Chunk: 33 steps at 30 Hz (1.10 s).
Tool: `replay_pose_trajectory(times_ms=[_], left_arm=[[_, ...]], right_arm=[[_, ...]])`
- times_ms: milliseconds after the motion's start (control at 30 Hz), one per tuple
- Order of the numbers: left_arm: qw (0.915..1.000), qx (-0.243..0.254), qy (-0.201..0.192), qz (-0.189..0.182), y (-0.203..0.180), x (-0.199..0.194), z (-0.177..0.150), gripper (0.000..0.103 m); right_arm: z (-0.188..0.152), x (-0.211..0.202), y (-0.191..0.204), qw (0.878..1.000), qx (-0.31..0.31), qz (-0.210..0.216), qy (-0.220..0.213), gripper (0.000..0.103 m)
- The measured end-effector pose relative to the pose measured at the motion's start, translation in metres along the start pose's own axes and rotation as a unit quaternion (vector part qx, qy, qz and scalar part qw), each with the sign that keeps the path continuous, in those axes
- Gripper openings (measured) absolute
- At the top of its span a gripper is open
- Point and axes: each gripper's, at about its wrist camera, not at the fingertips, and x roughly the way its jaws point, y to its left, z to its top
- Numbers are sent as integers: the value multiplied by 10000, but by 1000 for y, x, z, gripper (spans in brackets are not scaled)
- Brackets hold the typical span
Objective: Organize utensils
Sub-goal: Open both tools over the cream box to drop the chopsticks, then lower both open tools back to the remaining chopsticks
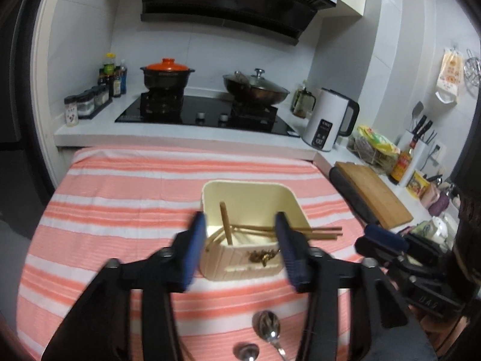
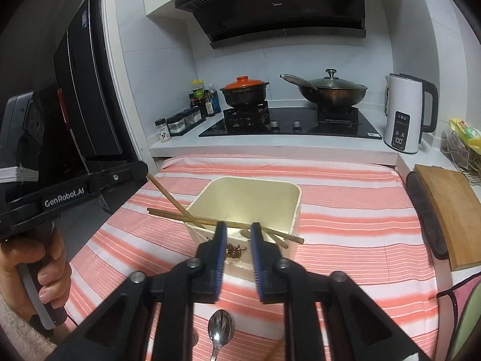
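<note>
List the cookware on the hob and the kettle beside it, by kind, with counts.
Pot, orange lid: 1
Wok, glass lid: 1
Kettle, white: 1
Total: 3

A cream, square-sided utensil box [image 2: 249, 198] stood upright on the striped cloth, open at the top, with a small brown floral motif on its near wall. Several wooden chopsticks [image 2: 210, 221] lay across its near rim, their ends jutting out on both sides, and one [image 1: 226, 222] leaned steeply inside. A shiny metal spoon [image 2: 221, 329] lay on the cloth in front of the box, bowl upward.
</note>
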Motion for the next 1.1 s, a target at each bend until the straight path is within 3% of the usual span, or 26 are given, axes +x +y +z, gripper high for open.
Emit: replay_pose_trajectory(times_ms=[33,100,233,367,500,600,733,800,867,900,1100], left_arm=[[10000,8,17,26,3,-7,-8,83],[9997,117,204,57,8,-18,-30,92],[9959,359,723,416,23,-30,-96,100],[9882,107,1119,1039,48,-33,-171,100],[9819,-504,1192,1383,68,-37,-212,100],[9802,-715,1167,1433,71,-41,-227,100],[9796,-870,1163,1386,67,-42,-236,100],[9798,-854,1176,1371,62,-43,-236,100],[9796,-823,1200,1386,57,-44,-236,100],[9789,-806,1239,1408,55,-44,-236,100],[9760,-678,1485,1439,47,-42,-236,100]], right_arm=[[-3,-8,0,10000,14,-19,-84,45],[-12,-24,-1,9997,-49,-126,-200,49],[-57,-54,-8,9971,-265,-704,-123,67],[-138,-59,-28,9909,-93,-1200,605,67],[-201,-63,-38,9825,215,-1431,1170,67],[-220,-68,-32,9810,458,-1331,1336,67],[-214,-62,-9,9844,449,-1046,1343,67],[-207,-50,3,9854,449,-886,1386,61],[-201,-35,13,9849,438,-792,1475,46],[-200,-28,17,9848,411,-770,1500,44],[-203,6,27,9784,185,-844,1876,21]])
